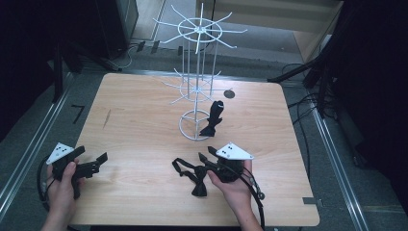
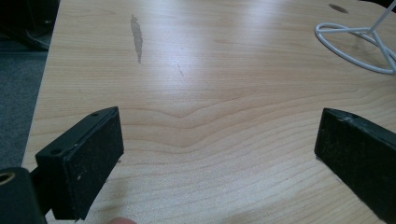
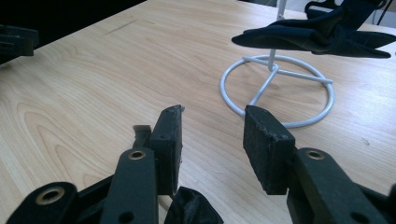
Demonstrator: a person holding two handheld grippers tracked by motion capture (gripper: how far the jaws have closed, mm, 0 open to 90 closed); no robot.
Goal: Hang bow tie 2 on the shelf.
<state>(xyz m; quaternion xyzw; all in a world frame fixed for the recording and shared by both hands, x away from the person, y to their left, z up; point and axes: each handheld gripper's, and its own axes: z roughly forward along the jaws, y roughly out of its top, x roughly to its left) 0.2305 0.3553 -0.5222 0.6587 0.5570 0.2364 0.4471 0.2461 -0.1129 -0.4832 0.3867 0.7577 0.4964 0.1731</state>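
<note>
A black bow tie (image 1: pixel 193 177) with its strap lies on the wooden table (image 1: pixel 144 125) near the front. My right gripper (image 1: pixel 206 154) hovers just right of it, open, with nothing between its pads (image 3: pixel 212 114); a bit of black fabric (image 3: pixel 192 210) shows below the jaws. A second black bow tie (image 1: pixel 214 118) (image 3: pixel 322 32) hangs on the white wire rack (image 1: pixel 197 86), low above its round base (image 3: pixel 273 65). My left gripper (image 1: pixel 91 155) rests at the table's left front, open wide over bare wood (image 2: pixel 219 121).
The rack stands at the table's middle back, with hook arms spreading out at two levels. Its base ring (image 2: pixel 320 31) is ahead and right of my left gripper. A small dark hole (image 1: pixel 229 94) sits behind the rack. Cables trail off the table's right side.
</note>
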